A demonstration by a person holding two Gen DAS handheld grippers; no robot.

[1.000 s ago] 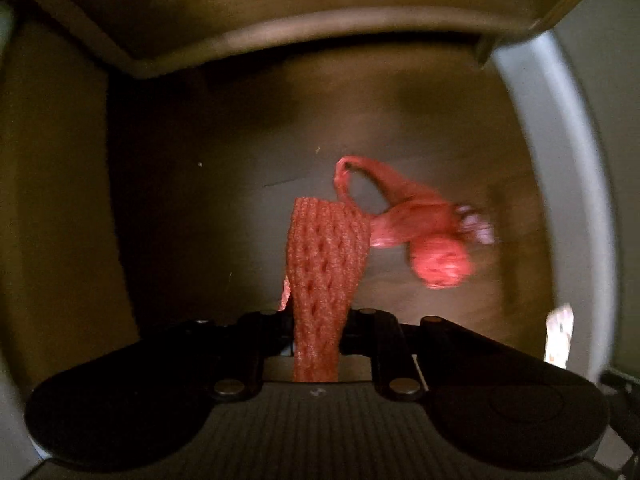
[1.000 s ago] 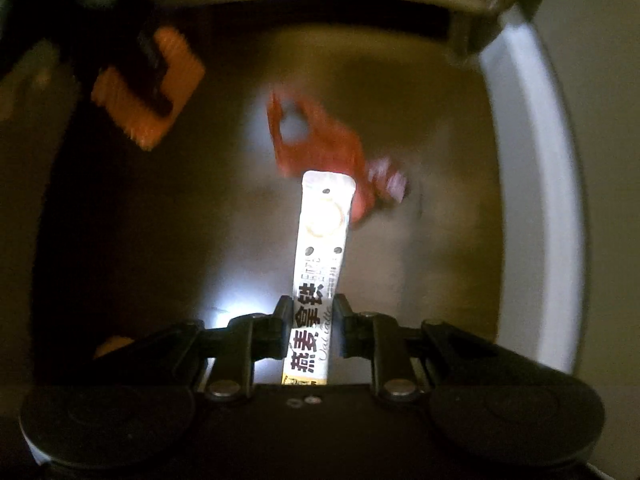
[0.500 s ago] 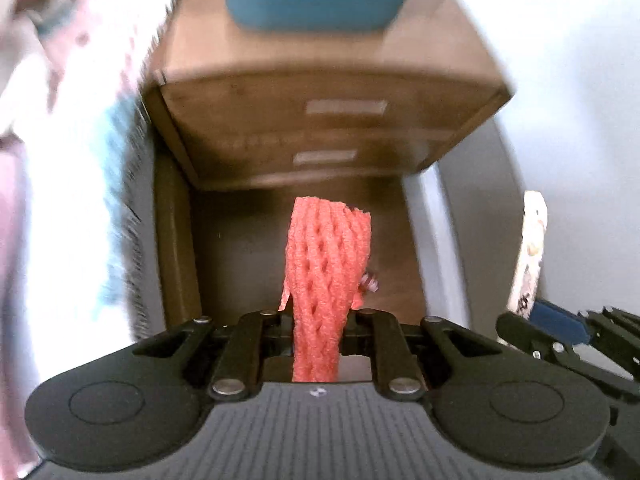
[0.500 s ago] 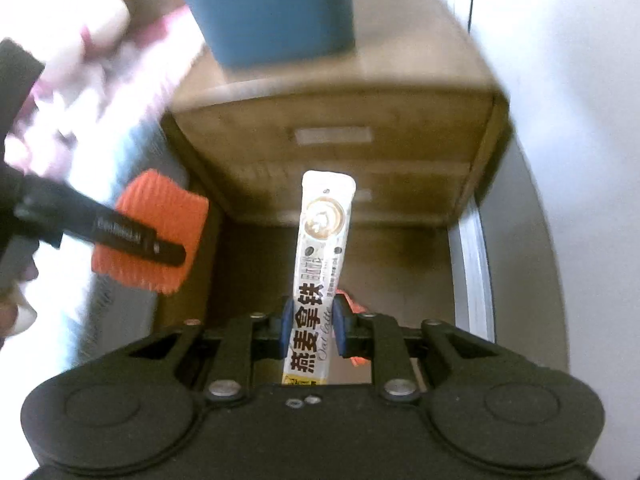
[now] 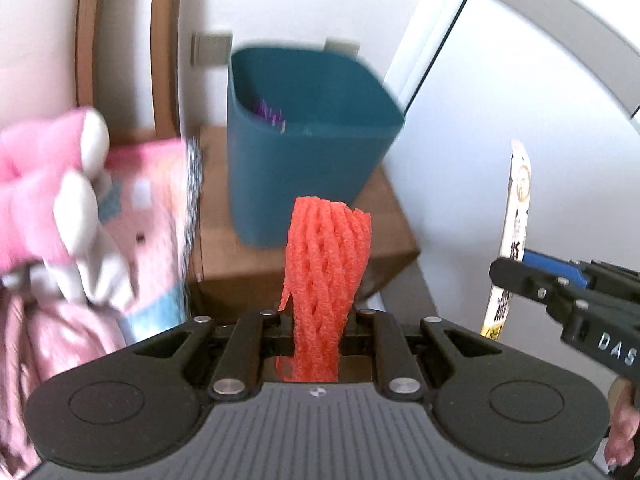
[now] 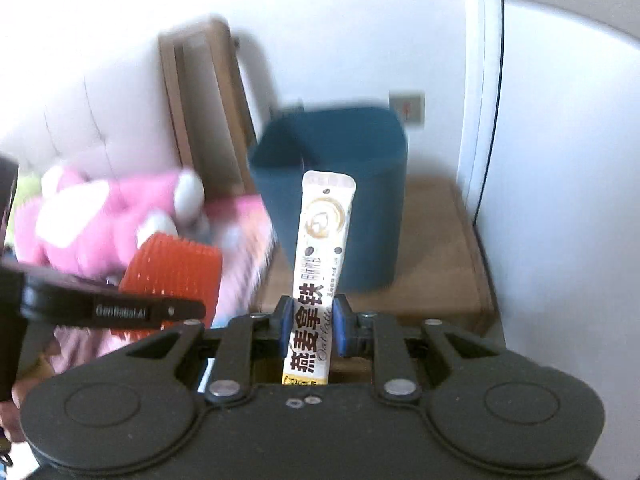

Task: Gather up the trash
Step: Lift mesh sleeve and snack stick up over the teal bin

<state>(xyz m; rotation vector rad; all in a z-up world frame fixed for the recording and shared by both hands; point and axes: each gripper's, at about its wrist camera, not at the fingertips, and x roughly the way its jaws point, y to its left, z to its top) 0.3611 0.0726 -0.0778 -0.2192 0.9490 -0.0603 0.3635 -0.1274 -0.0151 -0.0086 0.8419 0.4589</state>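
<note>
My left gripper (image 5: pixel 318 322) is shut on an orange foam fruit net (image 5: pixel 326 264), which sticks up from between the jaws. My right gripper (image 6: pixel 310 320) is shut on a white oat latte sachet (image 6: pixel 320 240) standing upright. A dark teal bin (image 5: pixel 304 136) stands on a wooden nightstand (image 5: pixel 216 216) just ahead of both grippers; something purple lies inside it. In the left wrist view the right gripper (image 5: pixel 496 276) with its sachet (image 5: pixel 516 216) is at the right. In the right wrist view the left gripper (image 6: pixel 196 310) and net (image 6: pixel 176 268) are at the left, with the bin (image 6: pixel 360 208) ahead.
A pink and white plush toy (image 5: pixel 52 200) and pink bedding (image 5: pixel 148 232) lie left of the nightstand, against a padded headboard (image 6: pixel 80 100). White wall (image 5: pixel 500 120) is behind and to the right. A wall switch plate (image 6: pixel 407 110) sits behind the bin.
Both grippers rose from the dark floor under the nightstand to above its top, carrying the net and the sachet. The bin and bed came into view; the red scrap on the floor dropped out.
</note>
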